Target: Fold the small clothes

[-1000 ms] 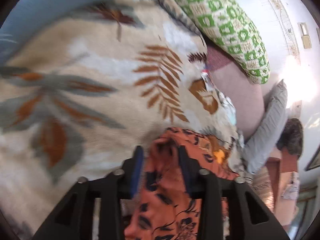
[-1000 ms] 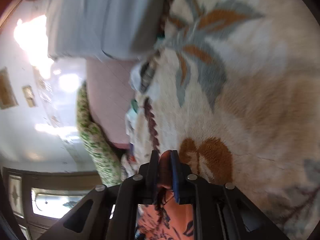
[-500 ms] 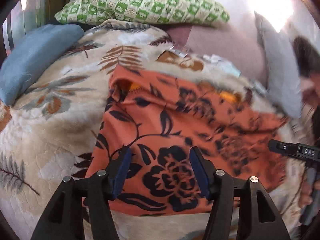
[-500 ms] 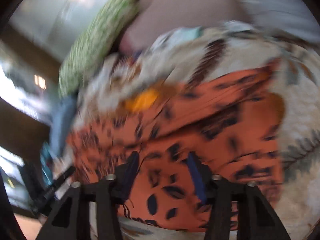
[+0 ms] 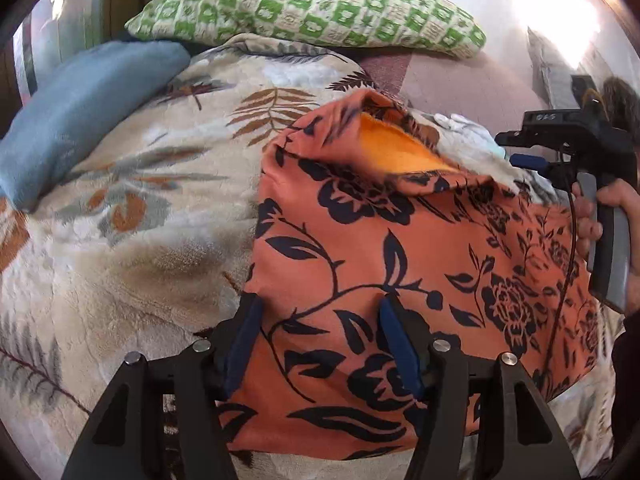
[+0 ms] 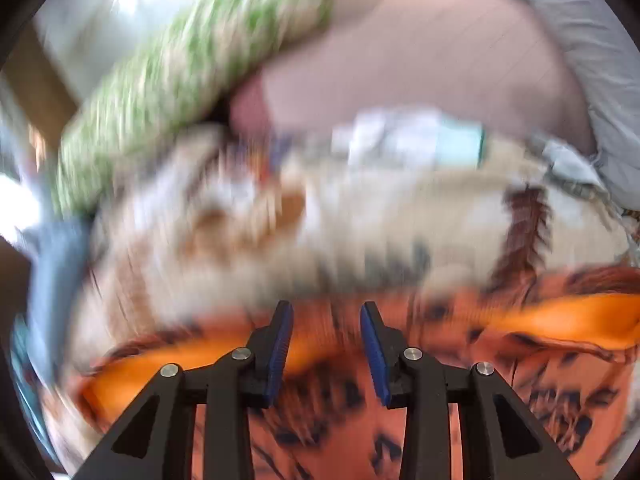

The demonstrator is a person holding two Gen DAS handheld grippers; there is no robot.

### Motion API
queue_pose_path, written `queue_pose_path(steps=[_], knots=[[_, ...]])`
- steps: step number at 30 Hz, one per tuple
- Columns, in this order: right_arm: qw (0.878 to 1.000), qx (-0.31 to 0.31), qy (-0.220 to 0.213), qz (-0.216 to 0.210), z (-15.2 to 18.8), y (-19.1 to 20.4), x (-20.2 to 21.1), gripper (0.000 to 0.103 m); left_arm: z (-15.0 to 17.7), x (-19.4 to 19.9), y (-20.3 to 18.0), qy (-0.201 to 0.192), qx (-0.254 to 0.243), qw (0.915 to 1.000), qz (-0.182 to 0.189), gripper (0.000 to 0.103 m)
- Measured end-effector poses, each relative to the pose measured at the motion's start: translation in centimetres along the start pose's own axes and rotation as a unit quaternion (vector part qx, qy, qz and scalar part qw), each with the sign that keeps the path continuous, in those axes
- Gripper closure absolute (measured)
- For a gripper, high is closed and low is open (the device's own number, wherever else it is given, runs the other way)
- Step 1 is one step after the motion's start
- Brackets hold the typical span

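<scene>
A cream leaf-patterned blanket (image 5: 132, 208) fills the scene, with a green checked pillow (image 5: 308, 8) at twelve o'clock and a blue pillow (image 5: 76, 108) at ten. On it the orange floral garment (image 5: 400, 248) lies spread from the centre toward four o'clock, its far edge turned up to show a plain orange lining. The left gripper (image 5: 320, 344) hangs over its near edge at six o'clock, jaws wide apart and empty, while the right gripper (image 6: 326, 340), in a blurred view, is likewise parted and empty above the garment's far edge.

Smooth matt printed cloth garment (image 5: 400, 248) on a fuzzy plush blanket (image 5: 152, 220)
</scene>
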State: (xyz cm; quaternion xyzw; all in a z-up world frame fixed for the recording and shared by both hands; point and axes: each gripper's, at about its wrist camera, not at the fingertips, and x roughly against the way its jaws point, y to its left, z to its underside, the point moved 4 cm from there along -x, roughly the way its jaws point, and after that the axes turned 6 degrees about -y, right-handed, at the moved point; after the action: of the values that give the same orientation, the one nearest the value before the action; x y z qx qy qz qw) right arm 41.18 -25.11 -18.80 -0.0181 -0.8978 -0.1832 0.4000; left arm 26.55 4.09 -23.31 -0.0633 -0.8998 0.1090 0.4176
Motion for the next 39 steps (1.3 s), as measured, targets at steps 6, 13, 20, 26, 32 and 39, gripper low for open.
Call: queue_pose_path(steps=[6,13,20,26,32,39], knots=[[0.993,0.078,0.074,-0.058,5.3,5.1,1.8,0.065,-0.1,1.1,2.2,0.005,0.059,0.9981,-0.020,0.039],[0.981,0.156,0.110,-0.043,11.5,12.0,-2.6,0.065,0.4,1.4,3.8,0.006,0.039,0.9964,-0.075,0.039],[0.984,0.131,0.118,-0.035,9.1,13.9,-4.2,0.062,0.1,1.5,3.2,-0.005,-0.017,0.9930,-0.117,0.031],[0.989,0.133,0.040,-0.047,8.2,10.4,5.9,0.062,-0.9,4.3,2.7,-0.055,-0.019,0.9906,-0.124,0.031],[0.995,0.095,-0.004,-0.023,9.5,2.7,14.2,0.062,-1.7,7.1,1.0,-0.104,-0.035,0.9856,-0.129,0.031],[0.998,0.063,-0.010,0.017,12.3,-4.8,17.2,0.062,-1.9,7.9,-2.2,-0.118,-0.054,0.9843,-0.120,0.031]])
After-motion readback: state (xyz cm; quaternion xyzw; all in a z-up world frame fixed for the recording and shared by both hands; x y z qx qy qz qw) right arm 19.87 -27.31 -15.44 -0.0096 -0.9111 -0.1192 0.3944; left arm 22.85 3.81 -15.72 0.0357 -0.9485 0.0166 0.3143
